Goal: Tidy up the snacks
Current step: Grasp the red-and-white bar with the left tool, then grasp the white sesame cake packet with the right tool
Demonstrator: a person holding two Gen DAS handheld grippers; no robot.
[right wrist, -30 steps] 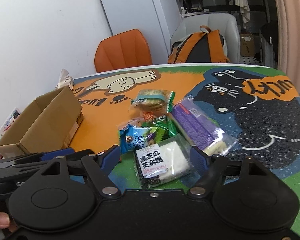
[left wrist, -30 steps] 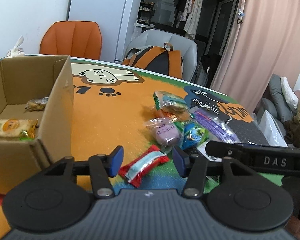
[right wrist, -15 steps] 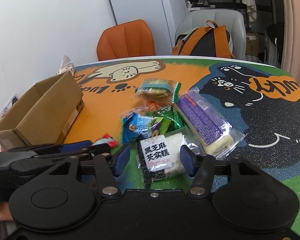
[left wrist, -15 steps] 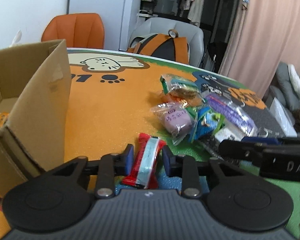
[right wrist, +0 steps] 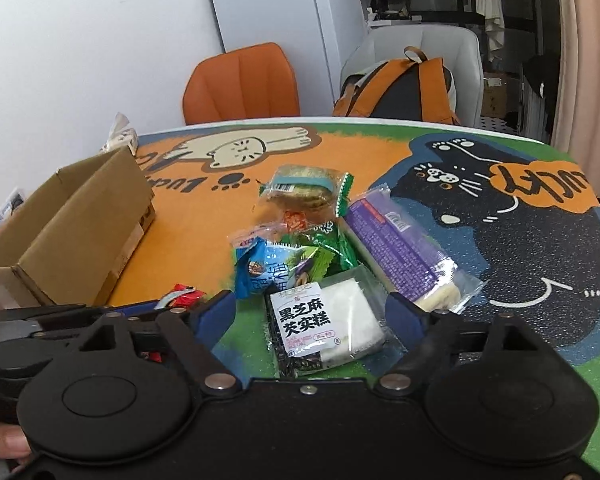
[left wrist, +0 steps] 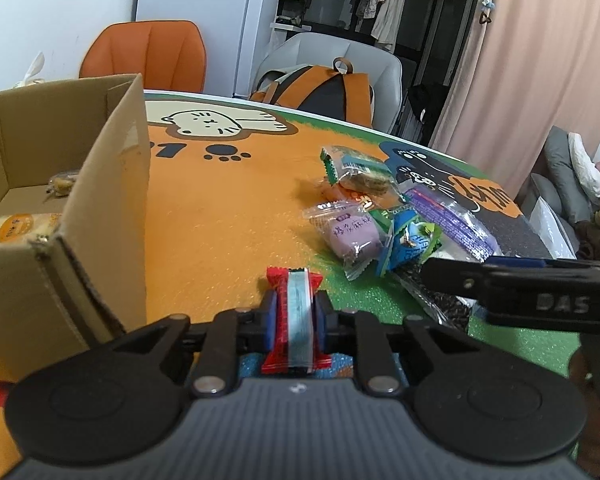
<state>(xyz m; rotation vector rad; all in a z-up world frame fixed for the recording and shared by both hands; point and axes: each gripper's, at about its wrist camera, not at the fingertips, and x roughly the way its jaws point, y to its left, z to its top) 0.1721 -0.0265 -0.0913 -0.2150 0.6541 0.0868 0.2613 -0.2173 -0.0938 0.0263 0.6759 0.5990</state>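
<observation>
Both wrist views low, close over table (left wrist: 228,216), facing chairs; share snack pile (right wrist: 320,240), cardboard box (left wrist: 60,200).

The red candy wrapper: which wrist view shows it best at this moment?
The left wrist view. There the red candy wrapper sits centred and lengthwise, pinched by the left gripper, stripe visible. In the right wrist view only a crumpled red end peeks out behind the left gripper, so the grip itself is hidden.
</observation>
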